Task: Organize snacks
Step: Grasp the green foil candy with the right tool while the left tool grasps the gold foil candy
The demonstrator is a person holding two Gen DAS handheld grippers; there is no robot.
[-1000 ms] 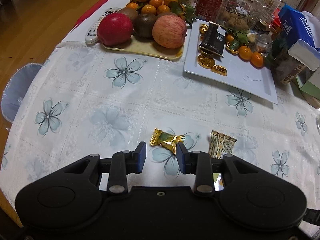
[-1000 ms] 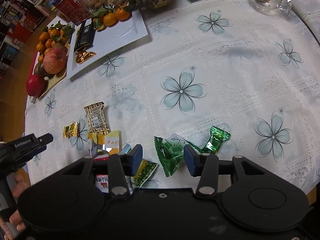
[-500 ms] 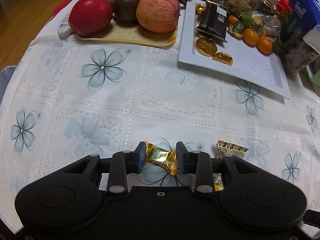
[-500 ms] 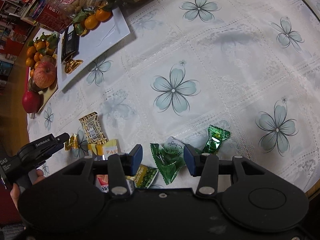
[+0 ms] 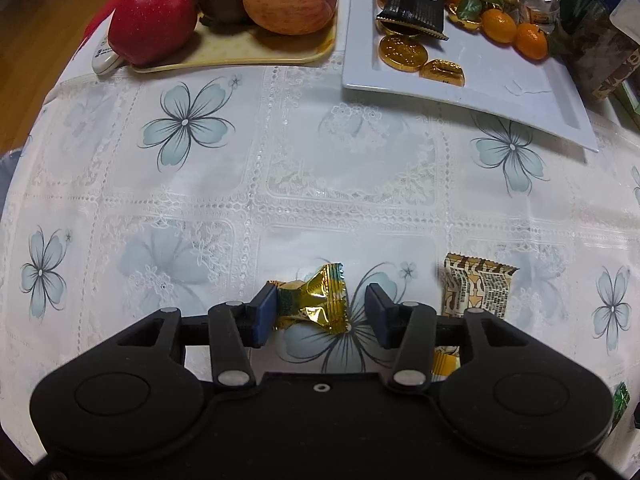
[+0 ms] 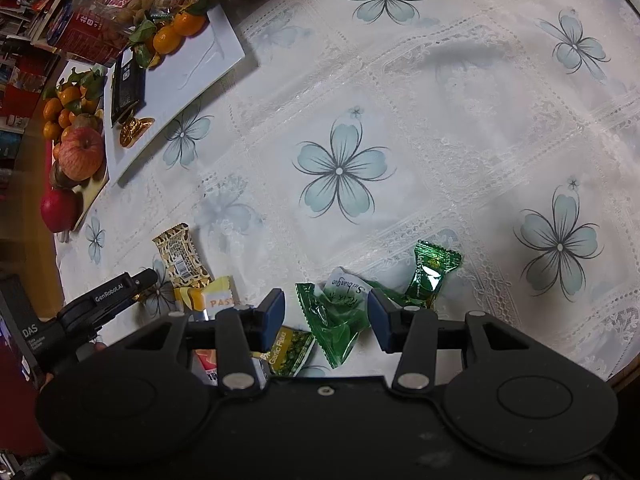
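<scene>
Left gripper (image 5: 320, 314) opening around gold candy (image 5: 316, 300); right gripper (image 6: 326, 320) agape over green packet (image 6: 336, 316).

Left tool (image 5: 320, 314) opening, right tool (image 6: 326, 316) apart, both downward.

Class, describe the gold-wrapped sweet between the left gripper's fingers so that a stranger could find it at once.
Start at the white plate of gold coins and small oranges, then come down the flowered tablecloth to the near edge. There the gold sweet lies between the opening jaws of the left gripper. Unlike the flat patterned bar beside it, it is crinkled, shiny foil with twisted ends.
</scene>
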